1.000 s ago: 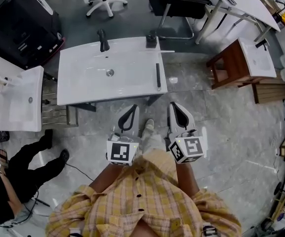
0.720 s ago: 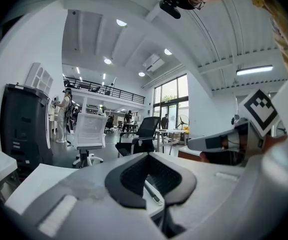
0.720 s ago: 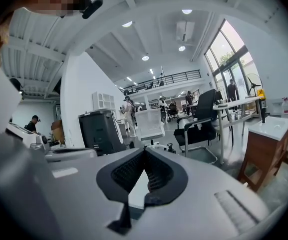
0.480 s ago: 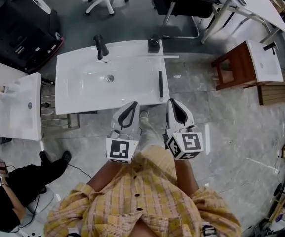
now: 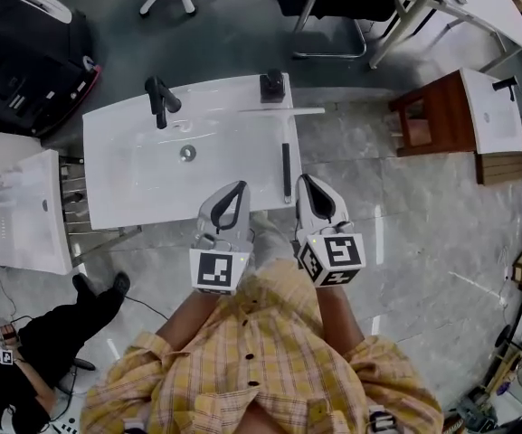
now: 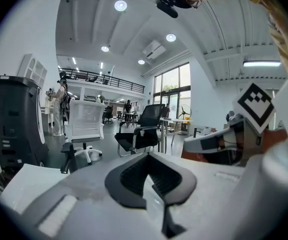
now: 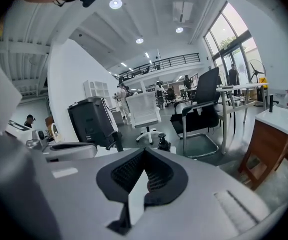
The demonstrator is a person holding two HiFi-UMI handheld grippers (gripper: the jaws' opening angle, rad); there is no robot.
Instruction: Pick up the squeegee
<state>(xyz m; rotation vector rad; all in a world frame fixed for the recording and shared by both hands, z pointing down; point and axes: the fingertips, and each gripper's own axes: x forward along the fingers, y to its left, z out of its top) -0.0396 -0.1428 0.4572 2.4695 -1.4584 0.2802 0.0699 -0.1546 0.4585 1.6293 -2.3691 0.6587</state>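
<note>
We see a white sink [image 5: 134, 183] with a black faucet [image 5: 158, 99] at its far left side. Our left gripper [image 5: 238, 188] hangs over the sink's near edge, its jaws pressed together with nothing in them. The squeegee [image 5: 286, 165] lies flat along the sink's right rim, untouched. Just right of its near end is our right gripper [image 5: 305, 181], jaws likewise together and empty.
</note>
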